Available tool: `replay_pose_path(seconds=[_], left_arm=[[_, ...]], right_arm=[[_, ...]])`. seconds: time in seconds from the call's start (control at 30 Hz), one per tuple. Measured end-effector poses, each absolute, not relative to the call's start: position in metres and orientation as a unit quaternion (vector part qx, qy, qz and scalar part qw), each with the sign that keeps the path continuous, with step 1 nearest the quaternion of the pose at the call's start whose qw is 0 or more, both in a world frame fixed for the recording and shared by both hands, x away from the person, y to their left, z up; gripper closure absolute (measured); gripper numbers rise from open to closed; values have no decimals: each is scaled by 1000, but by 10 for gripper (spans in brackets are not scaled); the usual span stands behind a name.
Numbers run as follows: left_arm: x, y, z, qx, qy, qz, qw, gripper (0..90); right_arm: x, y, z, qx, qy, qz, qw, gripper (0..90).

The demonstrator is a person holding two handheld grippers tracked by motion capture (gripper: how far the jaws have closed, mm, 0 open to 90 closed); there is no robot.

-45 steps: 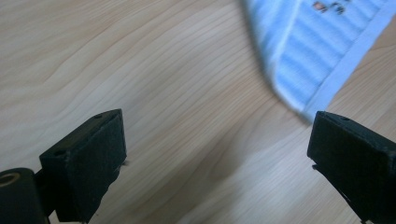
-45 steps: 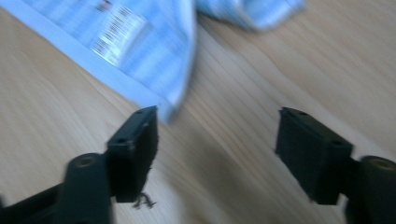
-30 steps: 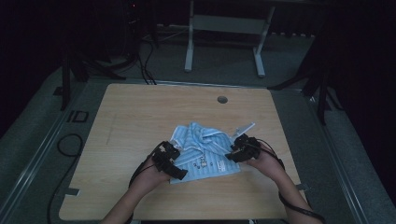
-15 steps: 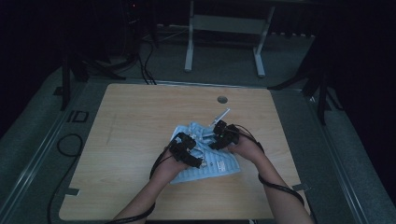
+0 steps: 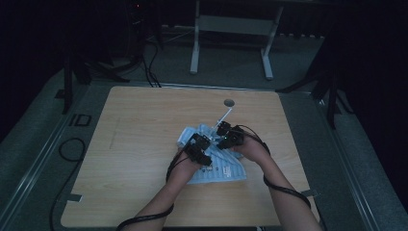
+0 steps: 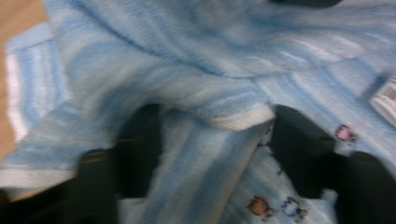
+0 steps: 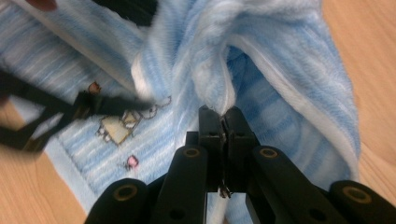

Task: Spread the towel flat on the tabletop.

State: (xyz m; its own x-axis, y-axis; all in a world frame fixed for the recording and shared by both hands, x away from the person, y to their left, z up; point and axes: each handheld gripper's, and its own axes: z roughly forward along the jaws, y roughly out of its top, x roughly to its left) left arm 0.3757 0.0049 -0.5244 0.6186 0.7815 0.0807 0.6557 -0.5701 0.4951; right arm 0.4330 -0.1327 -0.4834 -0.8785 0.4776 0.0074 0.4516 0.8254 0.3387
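A: Where does the fluffy blue-and-white striped towel (image 5: 211, 159) lie?

B: Bunched on the near right half of the pale wooden table (image 5: 144, 120), partly folded over itself, both hands on it.

A: And the right gripper (image 7: 225, 112)?

B: Its jaws are pressed together on a gathered white-hemmed edge — a pinch near the hem, probably so that layer can be carried across as one flap.

A: The left gripper (image 6: 205, 140)?

B: Its jaws have just been closing and now stand half spread, with a thick ridge of towel between them. The pads flank the fold — I judge it is about to take hold, not yet clamped.
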Motion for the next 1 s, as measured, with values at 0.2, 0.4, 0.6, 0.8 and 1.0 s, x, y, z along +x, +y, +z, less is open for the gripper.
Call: replay_pose_path(seconds=[0.2, 0.4, 0.6, 0.8, 1.0], left_arm=[[373, 14, -514, 870, 405, 143, 241, 885], [365, 33, -493, 867, 400, 143, 261, 889], [358, 72, -470, 862, 406, 127, 274, 889], [351, 102, -453, 862, 401, 64, 304, 888], [357, 113, -453, 861, 420, 115, 264, 888]], right_arm=[[429, -144, -475, 244, 953, 178, 40, 877], [421, -158, -468, 243, 952, 179, 51, 877], [409, -187, -451, 249, 946, 198, 58, 877], [402, -210, -440, 257, 942, 211, 56, 877], [411, -228, -443, 288, 936, 193, 61, 877]])
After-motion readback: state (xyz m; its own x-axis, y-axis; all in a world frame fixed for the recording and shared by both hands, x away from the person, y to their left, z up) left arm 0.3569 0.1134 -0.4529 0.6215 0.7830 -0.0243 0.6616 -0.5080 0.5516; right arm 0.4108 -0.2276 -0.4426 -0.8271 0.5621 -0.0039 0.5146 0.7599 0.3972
